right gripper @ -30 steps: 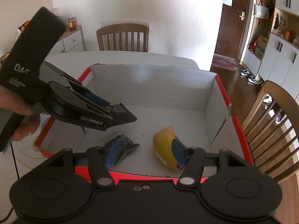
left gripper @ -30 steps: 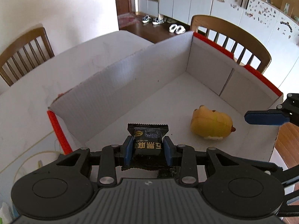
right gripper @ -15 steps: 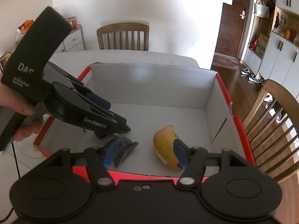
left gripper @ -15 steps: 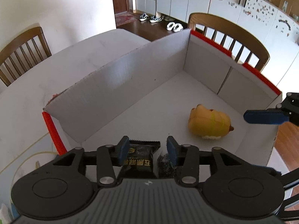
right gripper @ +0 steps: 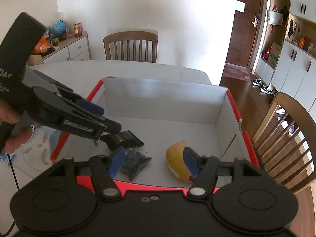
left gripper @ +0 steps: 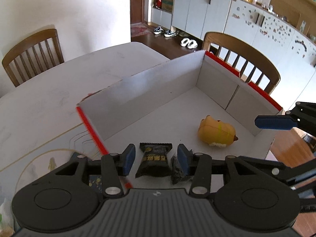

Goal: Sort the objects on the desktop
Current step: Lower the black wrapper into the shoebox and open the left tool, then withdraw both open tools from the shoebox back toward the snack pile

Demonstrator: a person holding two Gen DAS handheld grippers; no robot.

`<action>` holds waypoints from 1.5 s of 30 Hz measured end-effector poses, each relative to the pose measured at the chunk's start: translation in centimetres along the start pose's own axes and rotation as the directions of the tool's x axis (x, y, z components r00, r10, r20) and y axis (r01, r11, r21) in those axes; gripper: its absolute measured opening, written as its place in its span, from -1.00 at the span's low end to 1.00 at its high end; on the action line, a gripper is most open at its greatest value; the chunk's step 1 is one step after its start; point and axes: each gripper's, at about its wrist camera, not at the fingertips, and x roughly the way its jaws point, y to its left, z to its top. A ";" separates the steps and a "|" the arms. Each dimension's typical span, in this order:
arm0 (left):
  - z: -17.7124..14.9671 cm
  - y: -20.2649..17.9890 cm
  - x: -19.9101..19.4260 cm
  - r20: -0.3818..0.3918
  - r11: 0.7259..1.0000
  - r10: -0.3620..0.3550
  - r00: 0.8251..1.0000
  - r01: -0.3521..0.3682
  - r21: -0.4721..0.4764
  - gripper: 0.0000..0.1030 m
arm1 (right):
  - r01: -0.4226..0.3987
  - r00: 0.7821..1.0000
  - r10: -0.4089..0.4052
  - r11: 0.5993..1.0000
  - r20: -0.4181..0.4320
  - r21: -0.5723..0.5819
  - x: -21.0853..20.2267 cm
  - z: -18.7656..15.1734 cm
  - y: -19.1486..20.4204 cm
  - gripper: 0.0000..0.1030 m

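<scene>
Left wrist view: left gripper (left gripper: 156,159) stands with jaws apart over the near corner of the red-edged cardboard box (left gripper: 158,83); black snack packet (left gripper: 155,163) lies flat on the box floor between the blue pads (left gripper: 129,158), touched by neither, so released; a second dark crinkled packet (left gripper: 177,172) lies just beside it, partly behind the right pad; yellow squishy toy (left gripper: 216,132) lies further in on the box floor, well apart from both packets.

Right wrist view: right gripper (right gripper: 154,162) hovers at the box's near wall, jaws apart, nothing pressed between them; the toy sits behind its right pad, the crinkled packet behind its left.

Progress, judged: three items in the box; the table (left gripper: 49,98) around it shows no loose object clearly waiting, so sorting looks nearly done, though this is uncertain.

Hard to read: table left of the box is cut off by the gripper body; something blue and patterned (left gripper: 94,181) shows there, unidentifiable; packet print too small to read.
</scene>
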 end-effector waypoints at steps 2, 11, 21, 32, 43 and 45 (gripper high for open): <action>-0.5 0.5 -0.9 0.012 1.000 0.000 1.000 0.000 -0.014 -0.12 | -0.002 1.000 0.002 1.000 0.004 -0.004 -0.2 0.2 0.3 0.26; -2.6 2.1 -5.4 0.083 0.999 -0.011 0.996 0.014 -0.040 -0.12 | -0.013 1.000 0.013 1.000 0.024 0.001 -1.5 1.0 2.6 0.27; -5.5 5.2 -9.4 0.120 0.997 -0.005 0.993 0.014 -0.080 -0.05 | -0.026 0.999 0.026 1.000 0.021 -0.015 -2.5 1.3 6.9 0.29; -9.7 9.6 -14.2 0.162 0.994 0.042 0.986 -0.025 -0.105 0.22 | -0.037 0.999 0.038 0.999 0.026 -0.024 -2.5 1.8 12.5 0.30; -14.1 14.7 -17.5 0.188 0.989 0.083 0.979 -0.058 -0.137 0.40 | -0.048 0.998 0.050 0.998 0.042 -0.040 -1.6 3.3 18.5 0.34; -14.9 15.7 -18.0 0.189 0.987 0.089 0.978 -0.061 -0.149 0.40 | -0.054 0.998 0.056 0.998 0.040 -0.041 -1.2 3.6 19.6 0.34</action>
